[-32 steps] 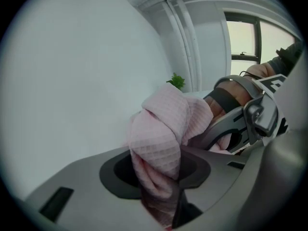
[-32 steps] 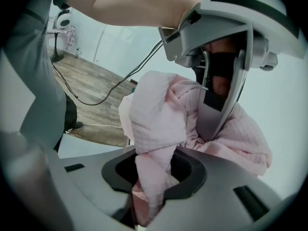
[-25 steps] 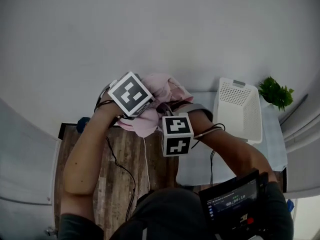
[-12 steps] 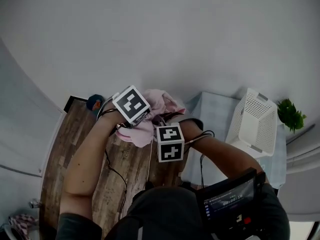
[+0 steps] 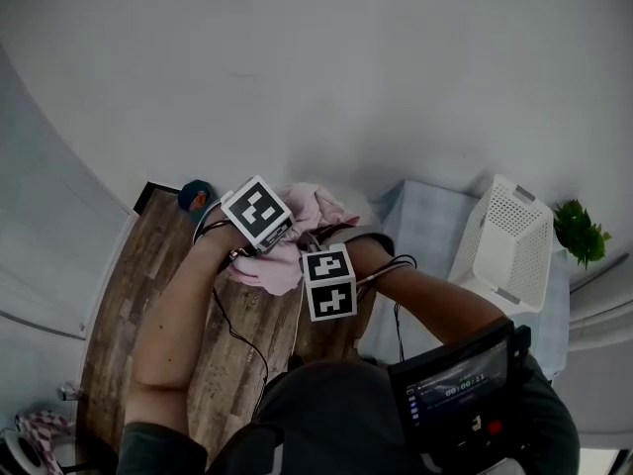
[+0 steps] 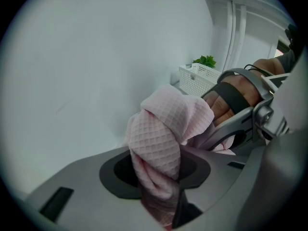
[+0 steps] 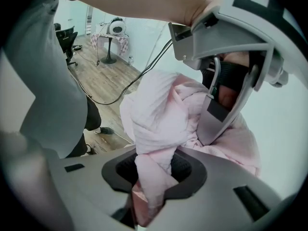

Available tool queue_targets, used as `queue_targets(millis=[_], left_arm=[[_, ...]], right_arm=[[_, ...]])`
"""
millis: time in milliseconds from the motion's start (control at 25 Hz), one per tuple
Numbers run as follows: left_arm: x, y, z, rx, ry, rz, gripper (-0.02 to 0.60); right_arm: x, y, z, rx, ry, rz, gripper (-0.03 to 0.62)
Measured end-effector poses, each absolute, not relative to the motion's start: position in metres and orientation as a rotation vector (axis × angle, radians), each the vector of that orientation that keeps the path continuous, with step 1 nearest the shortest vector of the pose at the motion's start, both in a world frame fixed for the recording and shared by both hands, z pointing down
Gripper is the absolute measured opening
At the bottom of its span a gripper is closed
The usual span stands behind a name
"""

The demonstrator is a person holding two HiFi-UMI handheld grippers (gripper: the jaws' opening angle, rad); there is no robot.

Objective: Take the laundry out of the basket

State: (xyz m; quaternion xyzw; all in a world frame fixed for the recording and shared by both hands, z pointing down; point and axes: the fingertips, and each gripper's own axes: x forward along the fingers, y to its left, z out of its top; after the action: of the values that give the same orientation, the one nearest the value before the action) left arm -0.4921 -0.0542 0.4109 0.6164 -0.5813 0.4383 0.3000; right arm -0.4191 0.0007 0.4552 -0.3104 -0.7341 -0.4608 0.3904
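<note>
Wood-plank floor [image 5: 129,305] near left, pale-clothed table [image 5: 430,231] right. Gripping one bunched pink waffle-weave cloth [image 5: 309,206] with both left gripper [image 6: 159,191] and right gripper [image 7: 149,196], pads clenched on separate folds. Shifted left and lower within the last second, now well apart from white laundry basket [image 5: 509,245] beside potted plant [image 5: 579,231]. Probably out already; setting down likely next.

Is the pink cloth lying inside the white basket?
No, the pink cloth is clamped in the left tongs and right tongs, well apart from the white basket.
</note>
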Motion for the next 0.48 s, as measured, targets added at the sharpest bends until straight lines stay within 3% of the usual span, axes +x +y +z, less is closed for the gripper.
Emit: queue_targets(millis=[480], left_arm=[[-0.481,-0.068,0.427,1.626,-1.523,1.144,0.169]], right_arm=[[-0.408,-0.015,0.470,-0.803,-1.856,-1.162,0.124]])
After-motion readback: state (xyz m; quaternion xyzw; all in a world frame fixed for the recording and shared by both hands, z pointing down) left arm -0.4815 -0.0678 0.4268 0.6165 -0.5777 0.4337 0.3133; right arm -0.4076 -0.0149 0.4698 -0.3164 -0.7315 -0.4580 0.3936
